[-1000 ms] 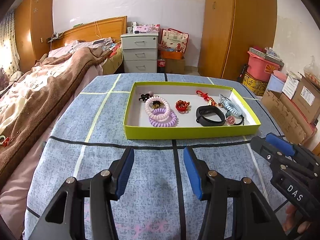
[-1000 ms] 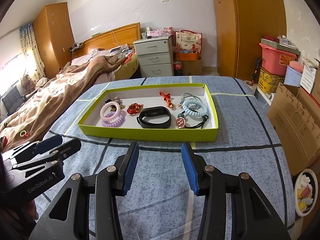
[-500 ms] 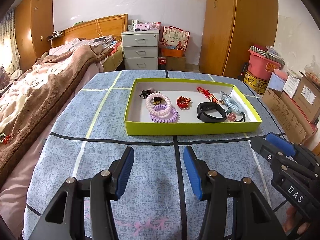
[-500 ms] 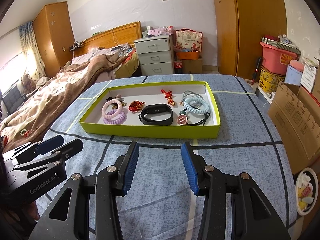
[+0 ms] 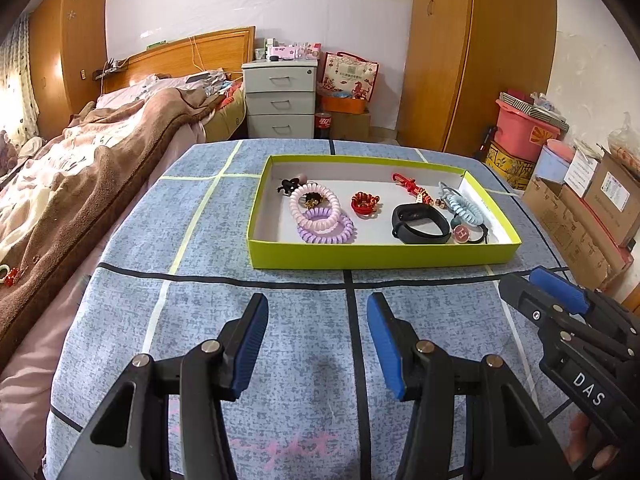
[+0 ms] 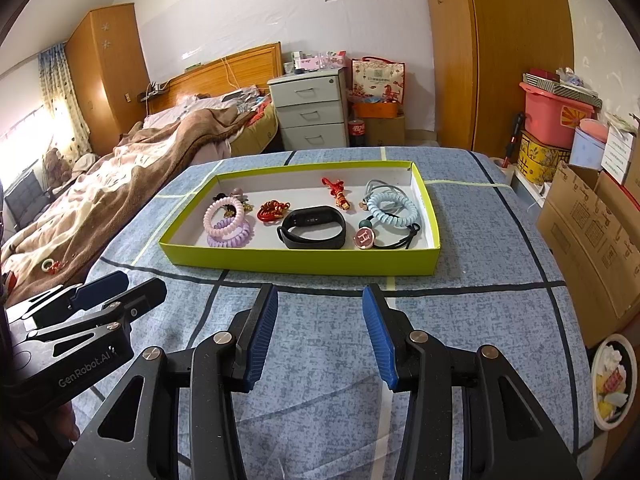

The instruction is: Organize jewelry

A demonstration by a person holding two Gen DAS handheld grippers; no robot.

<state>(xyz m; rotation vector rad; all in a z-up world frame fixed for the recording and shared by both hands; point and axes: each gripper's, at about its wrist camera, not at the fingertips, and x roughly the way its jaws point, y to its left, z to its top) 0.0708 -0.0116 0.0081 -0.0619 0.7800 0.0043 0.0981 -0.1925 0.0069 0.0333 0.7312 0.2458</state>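
Blue checked table cover (image 5: 132, 240) spreads ahead of both jaws, bare strip between fingertips and tray. Lime tray (image 5: 380, 255) straight ahead, near wall facing jaws, jewelry inside: black band (image 6: 312, 227), pink coil ring (image 5: 315, 206). Left gripper (image 5: 316, 332) jaws apart, nothing between. Right gripper (image 6: 319, 328) likewise spread, empty.

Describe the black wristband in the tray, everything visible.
The black wristband is a matte, rubbery-looking fitness band, closed into a loop with a glossy oblong face on its far side. It lies flat on the white floor of the lime-green tray, near the front wall, right of centre. A red knotted charm sits to its left and a round pink "H" charm close on its right; contact with either is unclear. Neither gripper is near it.
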